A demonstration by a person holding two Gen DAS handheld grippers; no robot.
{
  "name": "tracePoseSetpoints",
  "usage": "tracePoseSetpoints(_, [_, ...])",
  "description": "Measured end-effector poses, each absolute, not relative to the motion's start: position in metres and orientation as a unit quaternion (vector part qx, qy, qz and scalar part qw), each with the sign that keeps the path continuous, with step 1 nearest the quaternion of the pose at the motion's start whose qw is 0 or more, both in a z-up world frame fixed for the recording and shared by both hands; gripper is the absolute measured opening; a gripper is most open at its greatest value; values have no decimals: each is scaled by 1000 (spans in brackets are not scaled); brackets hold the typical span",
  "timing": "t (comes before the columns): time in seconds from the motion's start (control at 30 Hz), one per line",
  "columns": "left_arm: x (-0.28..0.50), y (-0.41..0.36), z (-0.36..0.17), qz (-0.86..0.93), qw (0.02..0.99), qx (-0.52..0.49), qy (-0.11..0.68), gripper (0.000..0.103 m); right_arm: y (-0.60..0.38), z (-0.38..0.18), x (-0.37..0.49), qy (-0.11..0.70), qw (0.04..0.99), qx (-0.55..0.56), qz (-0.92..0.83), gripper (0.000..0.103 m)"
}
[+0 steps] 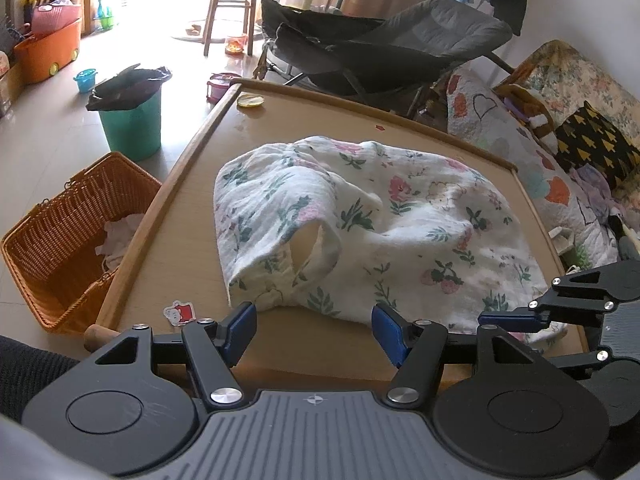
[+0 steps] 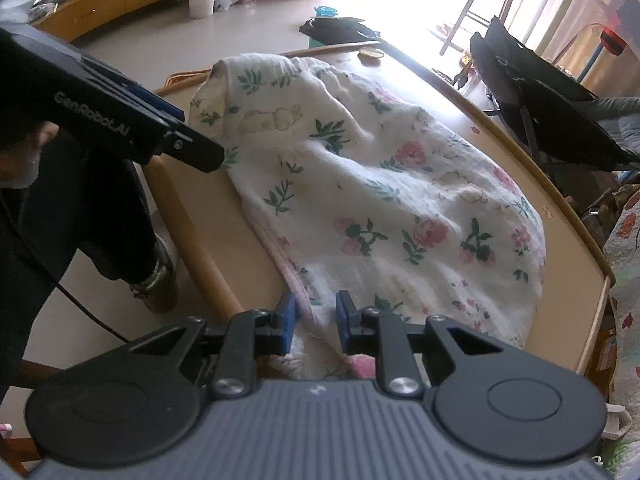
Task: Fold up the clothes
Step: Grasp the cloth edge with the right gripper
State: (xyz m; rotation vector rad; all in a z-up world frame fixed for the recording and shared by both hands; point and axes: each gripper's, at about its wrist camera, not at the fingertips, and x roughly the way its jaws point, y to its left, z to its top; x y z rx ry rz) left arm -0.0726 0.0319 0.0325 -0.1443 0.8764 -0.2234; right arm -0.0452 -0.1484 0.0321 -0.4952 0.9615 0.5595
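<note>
One floral garment [image 1: 360, 220] lay rumpled across the middle of the wooden table [image 1: 192, 208], white cloth with pink flowers and green leaves, an armhole gaping toward the lower centre of the left wrist view. Its near hem reached the table's front edge.

Right gripper [image 2: 316, 320], low centre of its own view: blue pads narrowly parted, a pink-trimmed edge of the garment [image 2: 360, 184] running between them. Whether the pads actually pressed the cloth could not be told from the picture. Seen from the left wrist camera, this same gripper [image 1: 508, 318] sat at the lower right, over the garment's near corner.

Left gripper [image 1: 314, 334], low centre of its view: fingers spread wide, nothing between them, held just short of the garment's near hem. In the right wrist view it [image 2: 200, 156] entered from the upper left, its tip near the cloth's far edge.

Around the table:
- orange wicker basket [image 1: 64, 240] at left, on the floor, white cloth inside
- green bin [image 1: 132, 124] with a black bag, upper left
- dark folding chair [image 1: 380, 48] beyond the table, top centre
- patterned quilt [image 1: 560, 152] at right
- yellow lid [image 1: 250, 101] on the table's far corner
- small sticker [image 1: 179, 313] on the table near the front edge

A person's dark sleeve [image 2: 60, 200] filled the left side of the right wrist view.
</note>
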Motion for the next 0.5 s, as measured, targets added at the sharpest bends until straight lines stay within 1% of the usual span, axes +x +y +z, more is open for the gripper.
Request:
tracePoseSetpoints(0.1, [-72,31,32,-108,897,-69,424,66,-147,30,-45,454,816,-238,266,19])
tracePoseSetpoints(0.43, [-71,31,30,-106,895,-67,427,66,-142,28,-40,455,815,-240,267,18])
tracePoseSetpoints(0.5, [-71,32,30,-105,895,-68,427,66,-142,29,-37,462,812,-234,269,12])
